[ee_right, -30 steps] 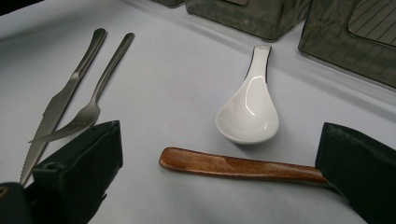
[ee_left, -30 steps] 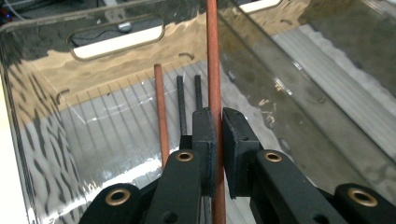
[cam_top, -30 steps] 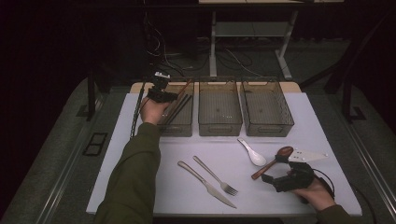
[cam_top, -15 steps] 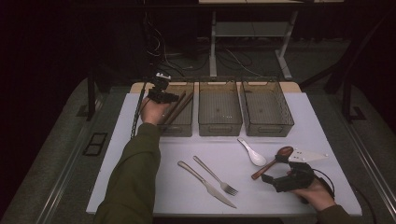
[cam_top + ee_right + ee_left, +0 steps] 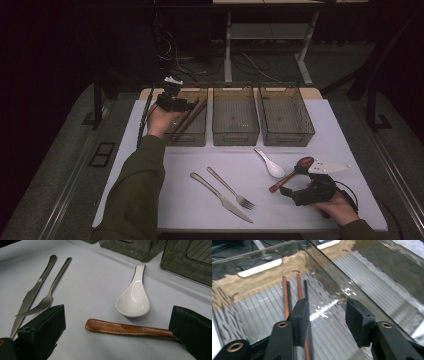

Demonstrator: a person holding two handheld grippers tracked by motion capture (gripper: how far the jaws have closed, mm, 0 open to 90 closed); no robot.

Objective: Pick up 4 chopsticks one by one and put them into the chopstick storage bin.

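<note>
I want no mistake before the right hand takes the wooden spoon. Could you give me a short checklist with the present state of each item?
1. Chopsticks lie in the left bin: ok.
2. Left gripper has just been opening, nothing between its pads: ok.
3. Right gripper open: ok.
4. Wooden spoon handle between the right jaws: ok.
5. White spoon apart from the wooden one: cannot tell.

middle bin (image 5: 235, 131) | right bin (image 5: 286, 134) | knife (image 5: 220, 197) | fork (image 5: 231, 188) | white spoon (image 5: 270, 164)
</note>
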